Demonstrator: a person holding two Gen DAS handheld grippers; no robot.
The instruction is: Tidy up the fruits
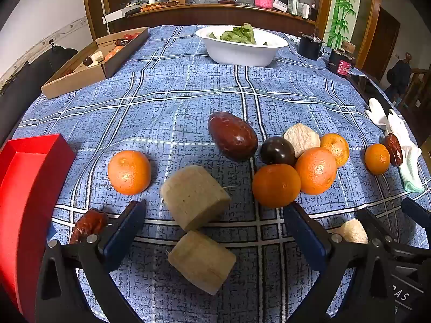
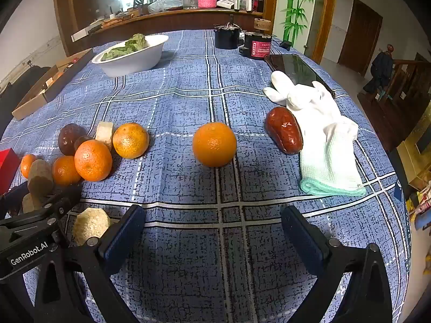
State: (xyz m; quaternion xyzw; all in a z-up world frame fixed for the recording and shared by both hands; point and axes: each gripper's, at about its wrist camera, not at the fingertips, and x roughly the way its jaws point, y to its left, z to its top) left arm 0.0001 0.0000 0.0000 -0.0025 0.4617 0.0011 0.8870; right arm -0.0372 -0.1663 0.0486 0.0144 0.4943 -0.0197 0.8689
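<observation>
Nothing is held yet — this looks like the opening of the sorting, with both tools poised over loose produce on the blue plaid-clothed tabletop [image 2: 188, 86].

The left gripper [image 1: 214, 216] has its blue-padded fingers [image 1: 126, 226] spread wide and empty. Between them lie two tan cylindrical root chunks: the farther chunk [image 1: 194, 196] just ahead of the fingertips, the nearer chunk [image 1: 202, 261] well inside the gap. A wrinkled red date [image 1: 89, 224] sits just outside the left finger, beside a red open box [image 1: 27, 188] at the frame's edge. Ahead are a lone orange tangerine [image 1: 129, 172], a large glossy red-brown date [image 1: 233, 140], and a touching cluster of tangerines [image 1: 296, 177] with a dark round plum-like fruit [image 1: 277, 150] and a pale sliced piece [image 1: 301, 138].

The right gripper [image 2: 212, 220] is likewise wide apart with only cloth beneath it. A single tangerine [image 2: 214, 144] lies straight ahead, apart from everything; a second red-brown date [image 2: 284, 130] rests against a white cloth glove [image 2: 323, 134].

Judging by this, the next move is a first pick: lower one gripper over its nearest piece and close. The red box seems the likely destination, though I cannot tell how the sorting is meant to go.
</observation>
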